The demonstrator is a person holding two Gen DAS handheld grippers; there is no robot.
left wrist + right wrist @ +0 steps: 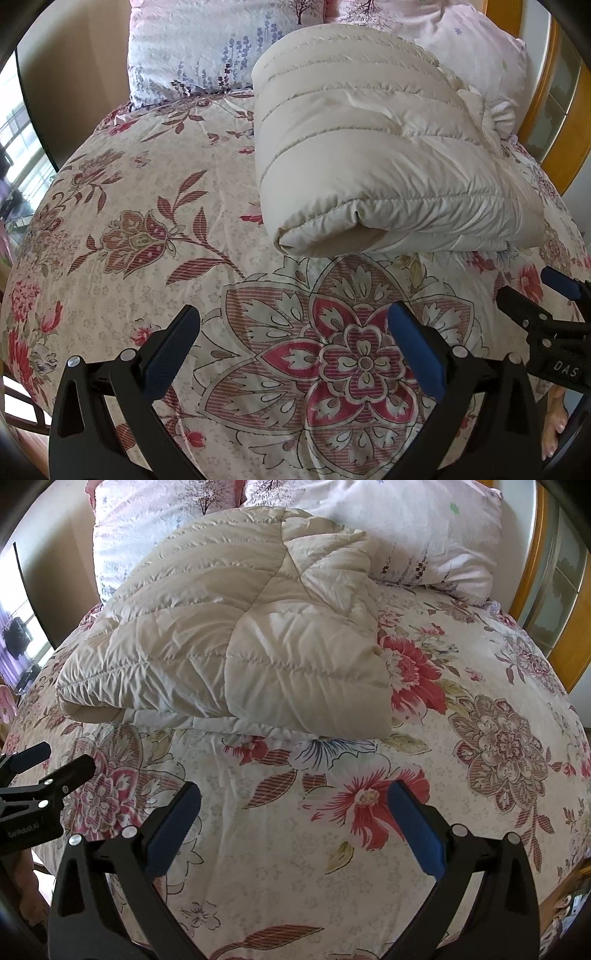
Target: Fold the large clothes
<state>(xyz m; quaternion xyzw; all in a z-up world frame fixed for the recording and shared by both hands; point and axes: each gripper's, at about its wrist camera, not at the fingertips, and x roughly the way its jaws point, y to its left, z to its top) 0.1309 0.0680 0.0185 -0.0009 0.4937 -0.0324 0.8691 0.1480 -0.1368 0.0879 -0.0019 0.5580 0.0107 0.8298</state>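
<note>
A cream quilted puffer garment (369,147) lies folded into a thick bundle on the floral bedspread (147,240), toward the pillows. It also shows in the right wrist view (229,635). My left gripper (293,325) is open and empty, above the bedspread, short of the bundle's near edge. My right gripper (293,805) is open and empty too, over the bedspread in front of the bundle. The right gripper shows at the right edge of the left wrist view (532,291), and the left gripper shows at the left edge of the right wrist view (62,760).
Two pale floral pillows (207,51) (424,535) lie behind the bundle at the head of the bed. A wooden headboard frame (565,122) stands at the right. A window (18,147) is at the far left.
</note>
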